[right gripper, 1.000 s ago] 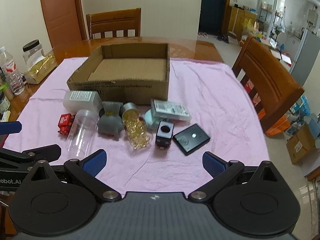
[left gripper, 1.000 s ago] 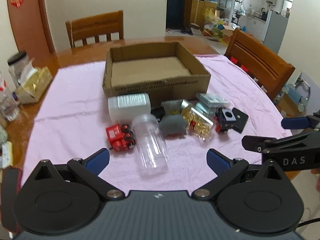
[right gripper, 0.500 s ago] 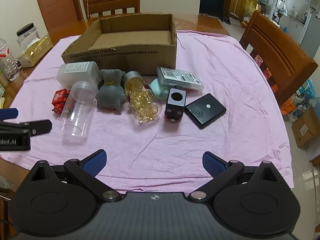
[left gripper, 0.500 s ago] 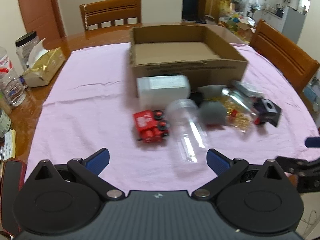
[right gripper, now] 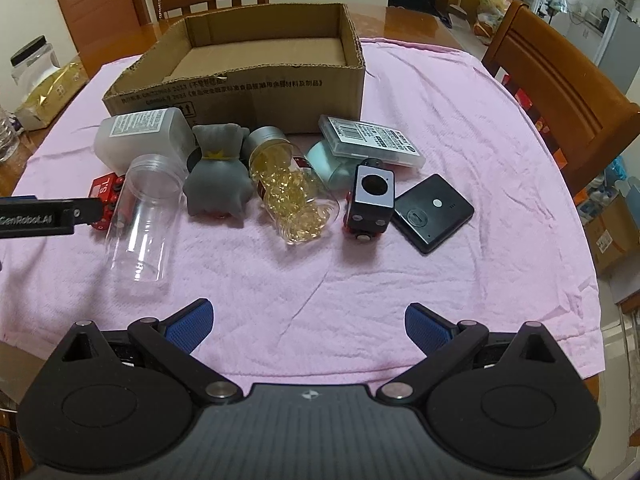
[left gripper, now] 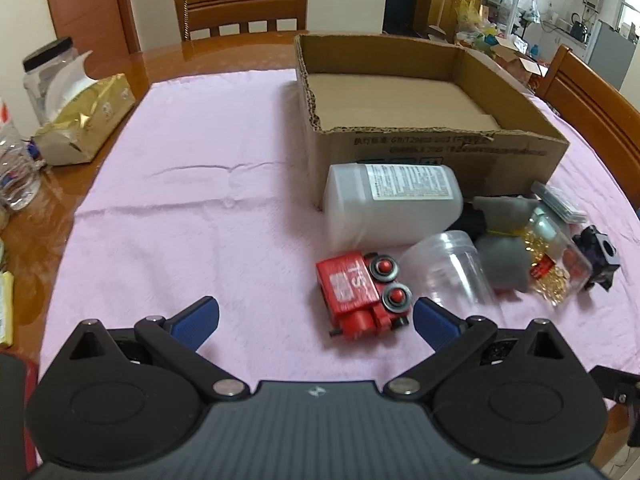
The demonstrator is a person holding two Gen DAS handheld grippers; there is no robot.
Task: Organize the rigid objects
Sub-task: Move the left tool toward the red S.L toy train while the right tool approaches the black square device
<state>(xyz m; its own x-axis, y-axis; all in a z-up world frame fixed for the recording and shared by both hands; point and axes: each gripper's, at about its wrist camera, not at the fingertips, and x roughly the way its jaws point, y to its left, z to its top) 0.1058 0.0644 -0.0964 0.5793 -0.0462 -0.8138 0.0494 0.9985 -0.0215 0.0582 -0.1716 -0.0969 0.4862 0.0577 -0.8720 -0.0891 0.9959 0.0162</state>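
An open cardboard box (left gripper: 436, 148) (right gripper: 240, 92) stands on the pink cloth with nothing inside. In front of it lie a white bottle (left gripper: 392, 204), a red toy train (left gripper: 360, 292) (right gripper: 105, 192), a clear jar (right gripper: 140, 216), a grey pouch (right gripper: 218, 176), a bottle of golden capsules (right gripper: 292, 192), a black cube toy (right gripper: 370, 200), a flat black device (right gripper: 432, 212) and a clear labelled case (right gripper: 370, 142). My left gripper (left gripper: 314, 318) is open, its right finger just beside the red train. My right gripper (right gripper: 306, 326) is open over bare cloth, short of the row.
A gold tissue pack (left gripper: 84, 120), a black-lidded jar (left gripper: 44, 72) and a water bottle (left gripper: 14, 168) stand on the wooden table at the left. Wooden chairs stand at the far side (left gripper: 240, 4) and the right (right gripper: 556, 80). The cloth's left half (left gripper: 180, 200) holds no objects.
Both grippers have moved closer to the row of objects. The left one swung left and came down near the red train. Nothing has been picked up.
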